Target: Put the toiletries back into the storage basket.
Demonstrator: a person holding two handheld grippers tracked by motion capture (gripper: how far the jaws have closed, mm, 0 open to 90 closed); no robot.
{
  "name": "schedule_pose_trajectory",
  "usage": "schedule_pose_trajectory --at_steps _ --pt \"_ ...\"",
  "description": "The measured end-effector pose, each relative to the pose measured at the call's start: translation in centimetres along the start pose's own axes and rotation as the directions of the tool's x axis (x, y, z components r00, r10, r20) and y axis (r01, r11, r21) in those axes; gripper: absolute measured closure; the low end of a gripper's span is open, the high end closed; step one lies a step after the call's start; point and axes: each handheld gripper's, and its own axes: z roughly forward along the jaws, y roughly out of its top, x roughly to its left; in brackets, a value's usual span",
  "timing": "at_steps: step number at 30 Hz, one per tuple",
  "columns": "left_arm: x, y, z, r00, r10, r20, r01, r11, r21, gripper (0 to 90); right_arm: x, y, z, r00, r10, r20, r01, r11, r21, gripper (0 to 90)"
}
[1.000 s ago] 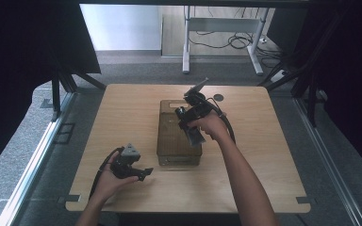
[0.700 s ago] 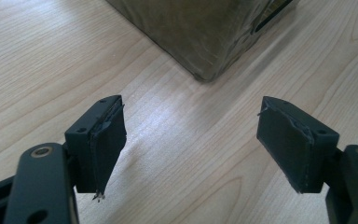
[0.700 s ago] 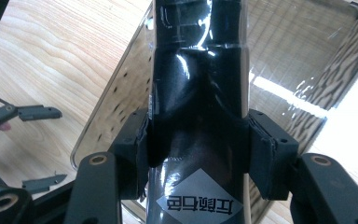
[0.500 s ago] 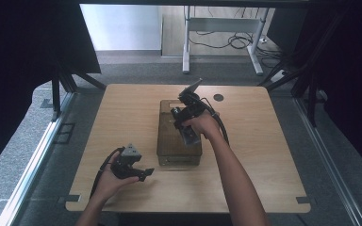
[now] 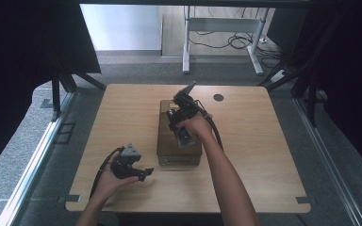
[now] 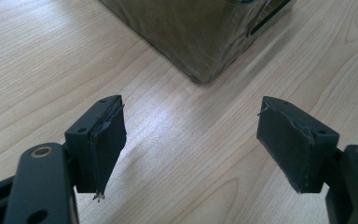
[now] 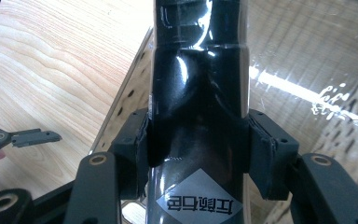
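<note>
My high view looks forward and down over the desk (image 5: pixel 122 117); both claw views sit close, sharing the brown box (image 5: pixel 169 141) with it.

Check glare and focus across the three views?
Right gripper view: hard highlights on the glossy black bottle and a bright streak on the box lid. Left gripper view: soft sheen on the table, jaws sharp, box corner slightly soft. High view: evenly lit table, dark surround.

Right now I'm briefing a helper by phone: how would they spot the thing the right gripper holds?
On the wooden table, find the brown see-through box at its middle. Above it the right gripper clamps a glossy black bottle, the one shiny black item, with a grey diamond label.
</note>
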Motion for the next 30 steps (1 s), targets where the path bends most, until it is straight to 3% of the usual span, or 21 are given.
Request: schedule_pose_trajectory --at_steps 8,13,22,30 --pt "0.0 0.0 0.1 1.0000 0.001 -0.002 -0.001 1.0000 0.005 24.1 -0.2 0.1 0.7 0.9995 0.032 -0.002 -0.032 0.999 -0.001 46.5" --pt "0.0 0.0 0.1 1.0000 0.005 -0.001 -0.005 1.0000 0.003 24.1 -0.5 0.2 1.2 0.9971 0.076 -0.007 -0.076 0.997 -0.005 46.6" --pt "0.0 0.0 -0.1 1.0000 0.000 0.001 0.000 1.0000 -0.002 24.1 -0.5 0.2 1.8 0.9946 0.104 0.000 -0.104 0.995 -0.003 46.5" --pt "0.1 0.0 -0.1 1.0000 0.001 -0.002 -0.001 1.0000 -0.004 24.1 -0.4 0.0 3.1 0.9882 0.153 -0.015 -0.153 0.988 -0.005 46.4"
